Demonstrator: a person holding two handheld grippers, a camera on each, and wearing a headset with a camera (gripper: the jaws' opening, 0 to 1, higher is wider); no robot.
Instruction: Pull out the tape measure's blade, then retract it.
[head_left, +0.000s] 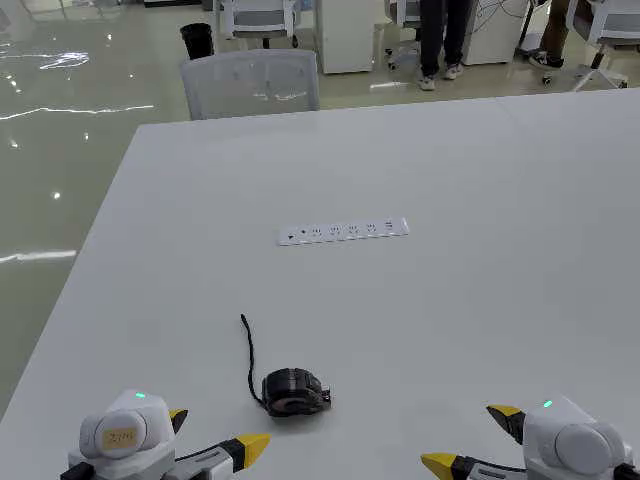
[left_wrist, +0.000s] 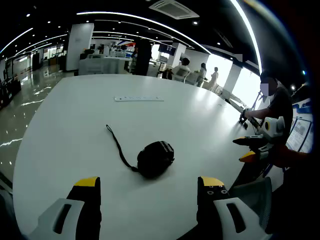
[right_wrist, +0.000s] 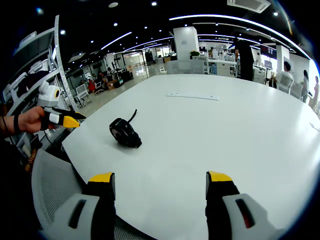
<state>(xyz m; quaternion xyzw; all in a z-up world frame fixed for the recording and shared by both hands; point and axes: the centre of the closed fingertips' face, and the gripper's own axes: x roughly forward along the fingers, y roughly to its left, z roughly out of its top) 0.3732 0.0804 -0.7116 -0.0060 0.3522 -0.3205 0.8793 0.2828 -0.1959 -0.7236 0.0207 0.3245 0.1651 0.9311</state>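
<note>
Tape measure lies on the counter, cord trailing; my left gripper and right gripper hover nearby, both released.

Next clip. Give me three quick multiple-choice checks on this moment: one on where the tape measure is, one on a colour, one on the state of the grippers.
1. Where is the tape measure?
A. On a chair.
B. On the table, nearer the left gripper than the right gripper.
C. On top of a power strip.

2. What colour is the tape measure?
A. Black.
B. Yellow.
C. White.

3. How do the grippers stand?
A. Both shut.
B. Left shut on the tape measure.
C. Both open, gripping nothing.

Answers:
1 B: in the head view it lies on the white top, close to the left jaws.
2 A: it looks black in all three views.
3 C: each gripper view shows its own jaws spread apart, and the tape measure lies untouched ahead.
</note>
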